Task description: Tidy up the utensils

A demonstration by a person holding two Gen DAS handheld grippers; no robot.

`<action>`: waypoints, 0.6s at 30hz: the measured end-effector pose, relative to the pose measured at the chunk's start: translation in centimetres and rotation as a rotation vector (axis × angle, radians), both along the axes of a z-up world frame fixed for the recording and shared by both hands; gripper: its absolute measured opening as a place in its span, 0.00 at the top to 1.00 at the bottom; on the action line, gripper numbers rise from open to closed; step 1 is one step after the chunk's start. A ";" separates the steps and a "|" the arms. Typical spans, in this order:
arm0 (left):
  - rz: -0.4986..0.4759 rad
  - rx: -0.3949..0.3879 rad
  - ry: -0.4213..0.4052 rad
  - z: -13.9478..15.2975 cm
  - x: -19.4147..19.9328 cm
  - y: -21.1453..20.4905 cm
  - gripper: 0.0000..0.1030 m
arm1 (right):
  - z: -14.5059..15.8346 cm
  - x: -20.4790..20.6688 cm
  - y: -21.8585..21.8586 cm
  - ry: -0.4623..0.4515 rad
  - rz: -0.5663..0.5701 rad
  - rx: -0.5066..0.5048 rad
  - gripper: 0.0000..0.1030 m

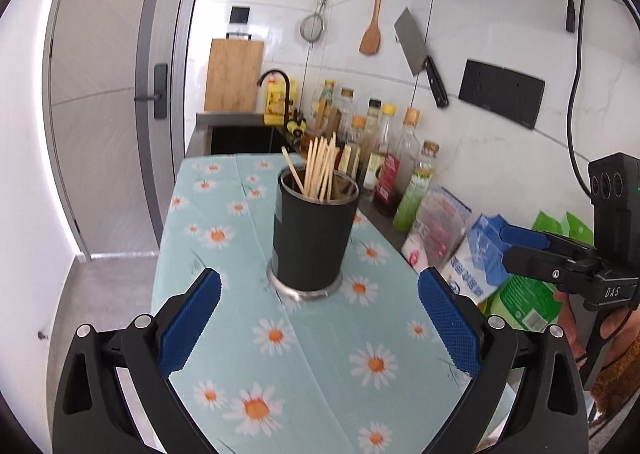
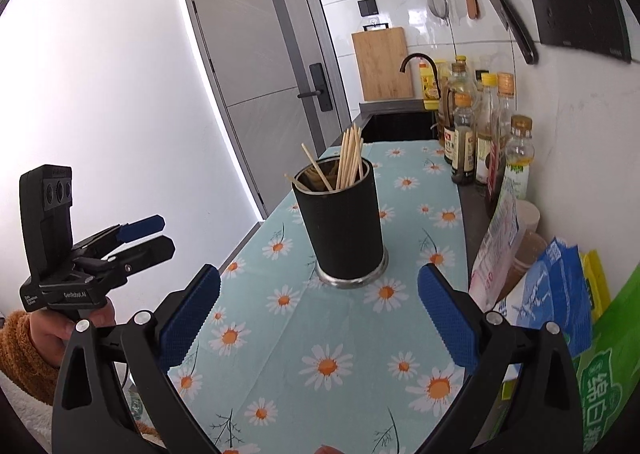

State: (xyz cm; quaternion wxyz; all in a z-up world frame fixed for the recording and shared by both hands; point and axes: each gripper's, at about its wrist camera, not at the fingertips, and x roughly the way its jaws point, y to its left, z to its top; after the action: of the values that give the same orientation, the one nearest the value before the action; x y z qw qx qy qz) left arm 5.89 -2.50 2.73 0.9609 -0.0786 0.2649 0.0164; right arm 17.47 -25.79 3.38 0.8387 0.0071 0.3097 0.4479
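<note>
A black utensil holder (image 1: 310,238) with a metal base stands upright on the daisy tablecloth (image 1: 320,354). Several wooden chopsticks (image 1: 320,169) stand inside it. It also shows in the right wrist view (image 2: 342,221) with the chopsticks (image 2: 348,161). My left gripper (image 1: 320,318) is open and empty, just short of the holder. My right gripper (image 2: 320,318) is open and empty, also short of the holder. The right gripper shows at the right of the left wrist view (image 1: 532,250); the left gripper shows at the left of the right wrist view (image 2: 144,234).
Sauce bottles (image 2: 480,133) line the wall on the right. Bags and packets (image 2: 560,294) lie at the near right. A sink (image 2: 400,125) with a faucet and a cutting board (image 2: 382,63) are at the far end. A cleaver (image 1: 420,53), strainer and wooden spatula hang on the wall.
</note>
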 end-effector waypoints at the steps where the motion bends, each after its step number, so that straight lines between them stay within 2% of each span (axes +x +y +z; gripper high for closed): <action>1: 0.000 -0.005 0.007 -0.3 -0.2 -0.3 0.06 | -0.3 -0.2 -0.2 0.009 -0.002 -0.001 0.05; 18: 0.068 -0.051 0.068 -2.4 -1.9 -1.2 0.06 | -3.1 -1.7 -0.6 0.074 0.005 -0.032 0.05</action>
State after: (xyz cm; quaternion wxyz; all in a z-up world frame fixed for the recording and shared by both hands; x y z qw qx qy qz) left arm 3.95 -3.69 0.31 0.9479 -0.1112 0.2951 0.0449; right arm 15.76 -26.38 0.25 0.8254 0.0096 0.3477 0.4446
